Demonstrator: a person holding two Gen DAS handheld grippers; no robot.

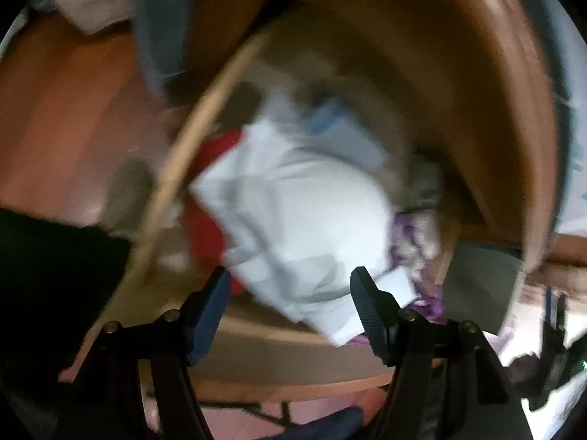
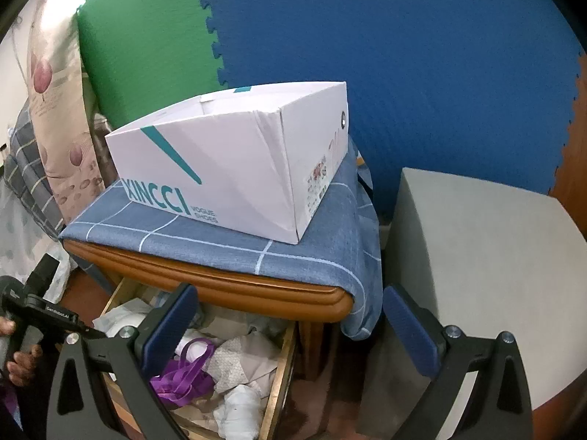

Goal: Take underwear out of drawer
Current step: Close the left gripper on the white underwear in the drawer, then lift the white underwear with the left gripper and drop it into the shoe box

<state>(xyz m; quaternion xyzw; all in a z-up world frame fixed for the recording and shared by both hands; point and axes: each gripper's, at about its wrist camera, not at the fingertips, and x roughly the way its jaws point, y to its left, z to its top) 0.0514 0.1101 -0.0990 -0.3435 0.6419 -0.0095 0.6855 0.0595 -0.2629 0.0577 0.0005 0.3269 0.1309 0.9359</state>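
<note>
The wooden drawer is pulled open and full of clothes. In the blurred left wrist view a white garment lies on top, with a red one under it and purple-white cloth to the right. My left gripper is open and empty, just above the white garment. In the right wrist view the drawer shows below, with purple straps and white and grey cloth. My right gripper is open and empty, above the drawer's right corner. The left gripper's body shows at the left edge.
The nightstand top carries a blue checked cloth and a white open shoe box. A grey cabinet stands to the right. Blue and green foam mats cover the wall behind. Wooden floor lies left of the drawer.
</note>
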